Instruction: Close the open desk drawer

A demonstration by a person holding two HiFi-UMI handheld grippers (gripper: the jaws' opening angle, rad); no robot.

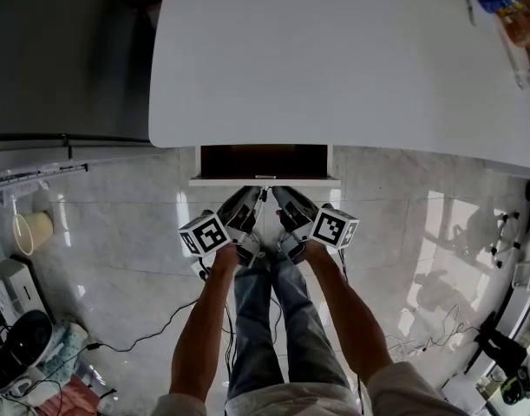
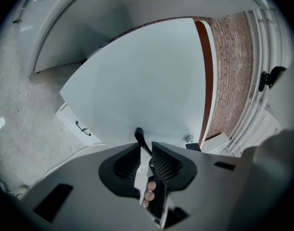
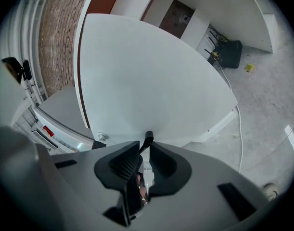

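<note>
Two tools, left tool (image 2: 146, 147) and right tool (image 3: 145, 149), are closing to a narrow gap around the black handle (image 2: 139, 134) of the drawer (image 1: 265, 180), which is hanging open under the bench (image 1: 334, 59) front edge and is probably going to slide lightly, being rigid enough for a square push at mid-front.

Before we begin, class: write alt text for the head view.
Seen from above, a person's left gripper and right gripper meet at the handle of an open drawer under a white desk, jaws closing with the handle between them.
</note>
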